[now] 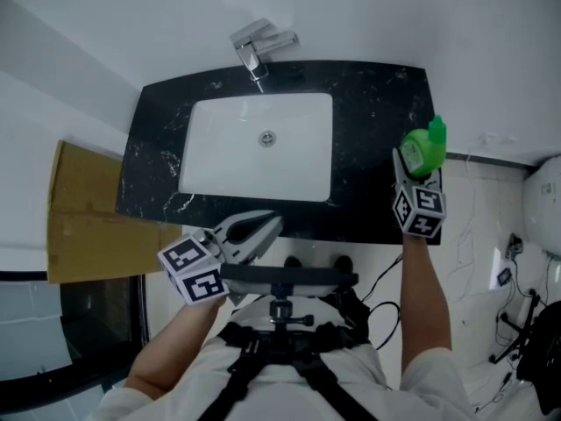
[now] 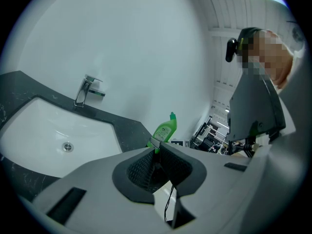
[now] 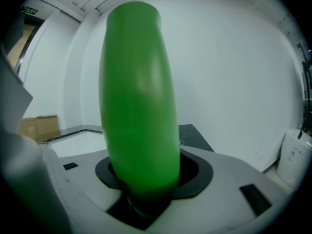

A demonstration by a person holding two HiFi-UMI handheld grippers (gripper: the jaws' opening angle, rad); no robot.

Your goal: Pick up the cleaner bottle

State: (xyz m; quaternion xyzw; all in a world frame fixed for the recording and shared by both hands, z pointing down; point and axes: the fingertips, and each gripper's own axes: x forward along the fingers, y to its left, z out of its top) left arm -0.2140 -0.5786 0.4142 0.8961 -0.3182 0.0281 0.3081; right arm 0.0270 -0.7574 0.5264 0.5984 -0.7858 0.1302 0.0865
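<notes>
We see the right gripper [image 1: 414, 172] clamped around the green cleaner bottle [image 3: 139, 96], bottle at the right end of the black counter [image 1: 368, 103], well right of the white sink [image 1: 219, 160], left gripper [image 2: 157, 149] clenched on nothing, held by the counter's front edge.

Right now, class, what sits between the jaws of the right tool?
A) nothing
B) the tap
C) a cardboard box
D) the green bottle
D: in the right gripper view the green bottle fills the gap of the right tool, with the jaws against its sides.
</notes>
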